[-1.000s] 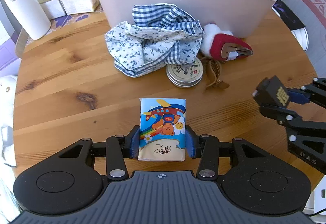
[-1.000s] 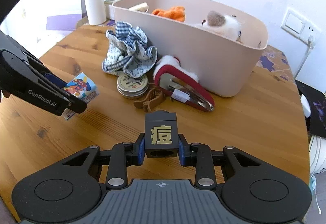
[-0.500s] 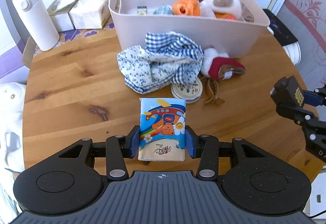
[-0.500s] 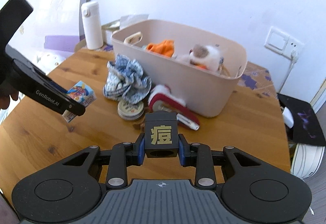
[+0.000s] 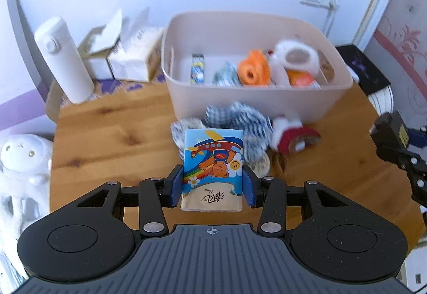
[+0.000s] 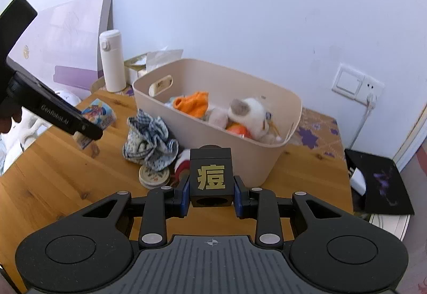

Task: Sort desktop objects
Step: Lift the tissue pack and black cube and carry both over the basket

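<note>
My left gripper (image 5: 213, 185) is shut on a cartoon tissue pack (image 5: 213, 165) and holds it high above the wooden table (image 5: 112, 131); the pack also shows in the right wrist view (image 6: 100, 113). My right gripper (image 6: 210, 193) is shut on a black box with a gold character (image 6: 210, 173), also lifted; the box shows at the right edge of the left wrist view (image 5: 391, 131). The beige bin (image 5: 315, 104) stands ahead, holding plush toys, an orange item and small packs. On the table before it lie a checked cloth (image 6: 148, 140), a round tin (image 6: 154, 176) and a red-and-white plush item (image 5: 292, 133).
A white flask (image 5: 64, 61) and tissue boxes (image 5: 128, 53) stand at the back left. A white plush toy (image 5: 21, 160) sits off the table's left edge. A black pad (image 6: 379, 181) lies to the right. A wall socket (image 6: 357, 83) has a cable.
Both grippers have risen and tilted up with their objects, so the bin's inside now shows. The table items look further below.
</note>
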The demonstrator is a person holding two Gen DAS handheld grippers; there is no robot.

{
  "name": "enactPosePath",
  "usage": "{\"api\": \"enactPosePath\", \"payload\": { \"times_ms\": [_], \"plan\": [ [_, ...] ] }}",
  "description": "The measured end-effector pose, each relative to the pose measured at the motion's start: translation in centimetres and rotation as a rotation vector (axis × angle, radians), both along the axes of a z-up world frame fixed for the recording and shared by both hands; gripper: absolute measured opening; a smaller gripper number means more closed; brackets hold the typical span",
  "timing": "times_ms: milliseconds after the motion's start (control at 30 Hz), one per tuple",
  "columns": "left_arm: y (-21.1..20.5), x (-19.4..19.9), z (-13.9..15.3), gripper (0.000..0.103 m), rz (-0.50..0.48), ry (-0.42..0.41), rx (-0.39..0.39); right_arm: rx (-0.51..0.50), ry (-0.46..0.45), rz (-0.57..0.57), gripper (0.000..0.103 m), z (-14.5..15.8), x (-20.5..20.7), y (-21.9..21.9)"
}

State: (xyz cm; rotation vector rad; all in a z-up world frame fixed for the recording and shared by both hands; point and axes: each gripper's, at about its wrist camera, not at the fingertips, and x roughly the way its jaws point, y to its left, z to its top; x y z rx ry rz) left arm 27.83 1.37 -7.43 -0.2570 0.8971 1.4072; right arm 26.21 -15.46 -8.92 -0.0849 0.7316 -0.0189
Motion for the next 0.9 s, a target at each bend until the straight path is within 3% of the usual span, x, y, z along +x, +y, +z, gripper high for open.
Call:
{"api": "enactPosePath", "payload": {
  "times_ms": [367, 900],
  "plan": [
    [1.4, 0.4, 3.5, 0.046, 0.015, -0.021, 0.086, -0.020, -0.063, 0.005, 0.030, 2.1, 1.9, -1.8],
    [5.8, 3.8, 5.6, 0.046, -0.040, 0.001, 0.155, -0.020, -0.104, -0.019, 0.030, 2.8, 5.9, -4.7]
  ]
}}
